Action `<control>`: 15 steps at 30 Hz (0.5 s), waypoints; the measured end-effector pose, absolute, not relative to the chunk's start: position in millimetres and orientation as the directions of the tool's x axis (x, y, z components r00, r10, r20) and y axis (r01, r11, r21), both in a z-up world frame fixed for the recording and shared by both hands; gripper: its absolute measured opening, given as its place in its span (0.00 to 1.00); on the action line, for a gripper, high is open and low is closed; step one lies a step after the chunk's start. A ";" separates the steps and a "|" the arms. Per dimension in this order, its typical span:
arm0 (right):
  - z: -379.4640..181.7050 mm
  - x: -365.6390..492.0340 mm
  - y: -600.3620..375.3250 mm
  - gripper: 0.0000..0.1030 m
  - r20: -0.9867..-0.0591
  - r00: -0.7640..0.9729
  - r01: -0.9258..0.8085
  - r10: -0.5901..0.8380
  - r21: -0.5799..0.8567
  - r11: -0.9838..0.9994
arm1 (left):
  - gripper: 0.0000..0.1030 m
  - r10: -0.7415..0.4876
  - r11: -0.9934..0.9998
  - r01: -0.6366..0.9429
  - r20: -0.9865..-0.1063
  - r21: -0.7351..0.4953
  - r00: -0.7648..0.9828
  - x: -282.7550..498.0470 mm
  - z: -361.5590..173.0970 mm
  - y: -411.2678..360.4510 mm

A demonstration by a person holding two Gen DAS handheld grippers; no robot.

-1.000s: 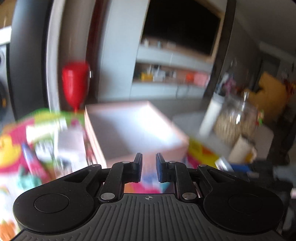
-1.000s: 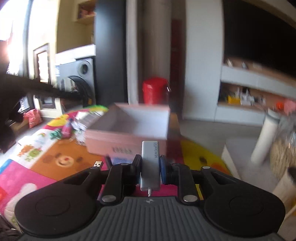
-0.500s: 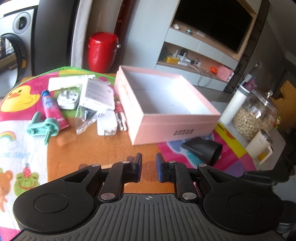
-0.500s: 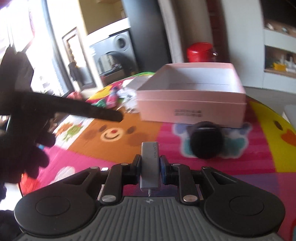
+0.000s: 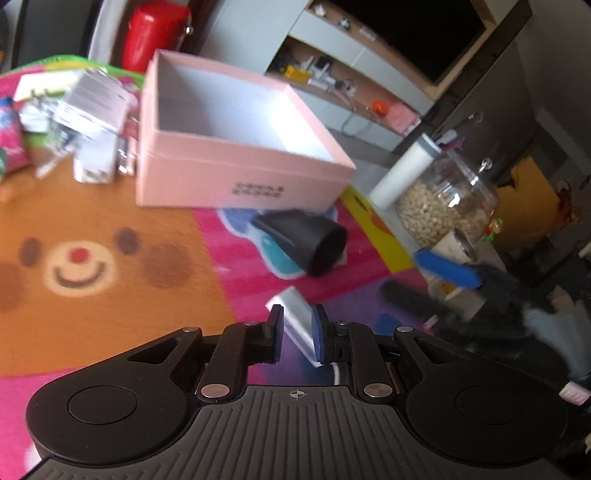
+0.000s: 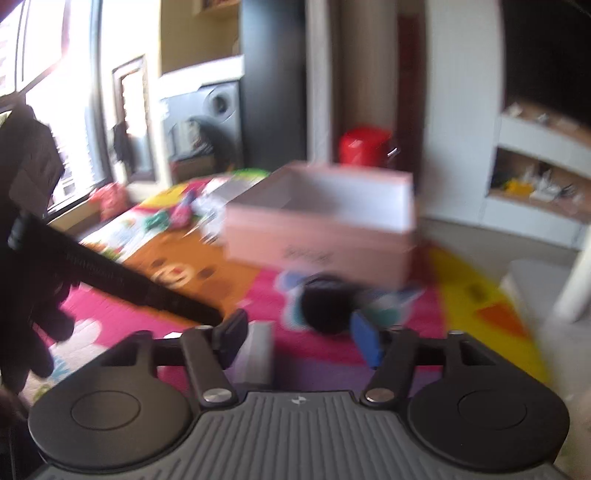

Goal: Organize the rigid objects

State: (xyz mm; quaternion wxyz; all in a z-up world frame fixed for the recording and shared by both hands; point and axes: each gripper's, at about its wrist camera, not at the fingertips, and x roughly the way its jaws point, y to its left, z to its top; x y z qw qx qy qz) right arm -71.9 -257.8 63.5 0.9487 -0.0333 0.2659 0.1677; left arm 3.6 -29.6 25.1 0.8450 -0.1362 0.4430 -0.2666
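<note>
Adapter (image 6: 255, 354) lies loose beside left pad of just-opened right tongs (image 6: 299, 339).

pink box (image 5: 236, 173): matt cardboard, white paper-like lining
play mat (image 5: 103, 206): smooth printed surface with a soft sheen
black nozzle (image 5: 303, 236): matt plastic
silver hub (image 5: 295, 314): smooth brushed-metal look
red bin (image 5: 153, 35): glossy
jar (image 5: 447, 199): clear and shiny, glass or plastic cannot be told
left gripper (image 5: 297, 332): matt black plastic, ribbed body, blue rubbery pads
</note>
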 end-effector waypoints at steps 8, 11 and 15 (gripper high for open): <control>56.6 -56.4 -298.3 0.66 -0.512 0.846 -0.129 0.151 0.078 0.989 | 0.35 -0.453 0.878 0.390 -0.749 -0.279 0.484 9.9 19.6 -79.9; 49.6 -48.4 -304.0 0.66 -0.530 0.834 -0.099 0.152 0.128 0.987 | 0.36 -0.411 0.877 0.447 -0.752 -0.173 0.515 7.2 19.8 -94.5; 47.9 -41.4 -307.9 0.66 -0.538 0.824 -0.081 0.179 0.200 0.976 | 0.34 -0.401 0.856 0.509 -0.738 -0.091 0.542 0.3 16.4 -100.4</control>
